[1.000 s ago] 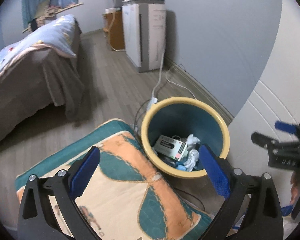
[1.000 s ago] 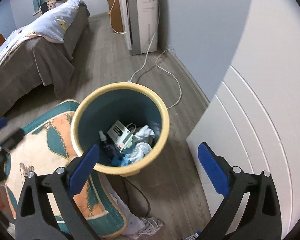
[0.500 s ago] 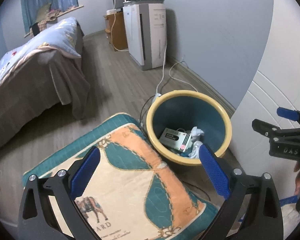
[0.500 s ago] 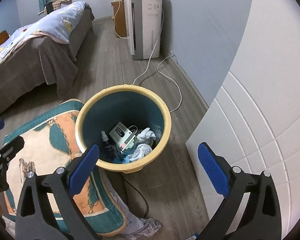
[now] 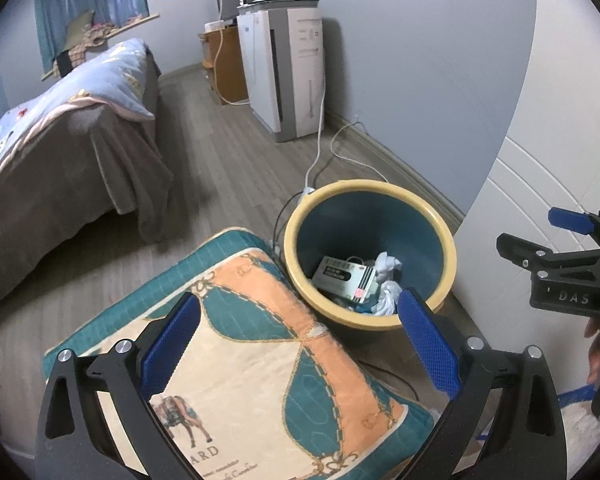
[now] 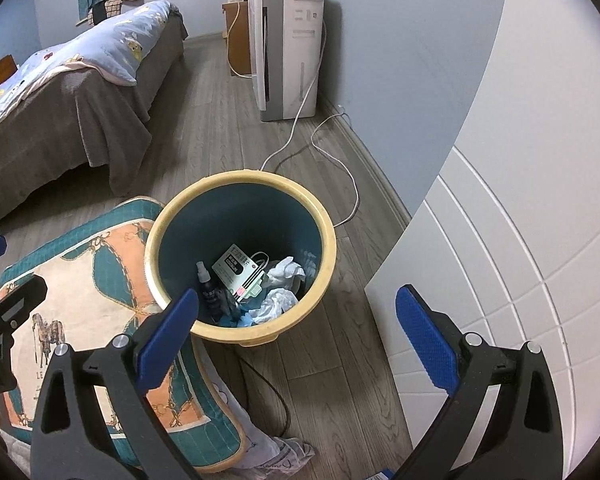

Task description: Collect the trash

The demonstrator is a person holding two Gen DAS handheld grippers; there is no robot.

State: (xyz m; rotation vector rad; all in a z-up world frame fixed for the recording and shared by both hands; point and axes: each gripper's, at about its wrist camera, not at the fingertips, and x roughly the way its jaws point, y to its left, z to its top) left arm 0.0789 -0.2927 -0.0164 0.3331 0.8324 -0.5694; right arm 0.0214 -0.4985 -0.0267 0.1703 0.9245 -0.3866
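Note:
A round bin with a yellow rim (image 5: 452,256) and teal inside stands on the wood floor; it also shows in the right wrist view (image 6: 332,240). Inside lie a white and black box (image 6: 240,270), crumpled white tissues (image 6: 278,302) and a small dark spray bottle (image 6: 208,290). The box (image 5: 342,274) and tissues (image 5: 388,262) also show in the left wrist view. My left gripper (image 5: 300,344) is open and empty above a patterned cushion (image 5: 260,380). My right gripper (image 6: 296,332) is open and empty, above and in front of the bin.
A bed with a grey cover (image 6: 60,120) stands at the left. A white appliance (image 6: 288,52) stands by the blue wall, its white cable (image 6: 332,148) trailing on the floor behind the bin. A white panelled door (image 6: 520,240) is at the right. Crumpled cloth (image 6: 288,456) lies under the cushion's edge.
Both grippers have pulled back and up from the bin, so it looks smaller and farther. Both stay open and empty.

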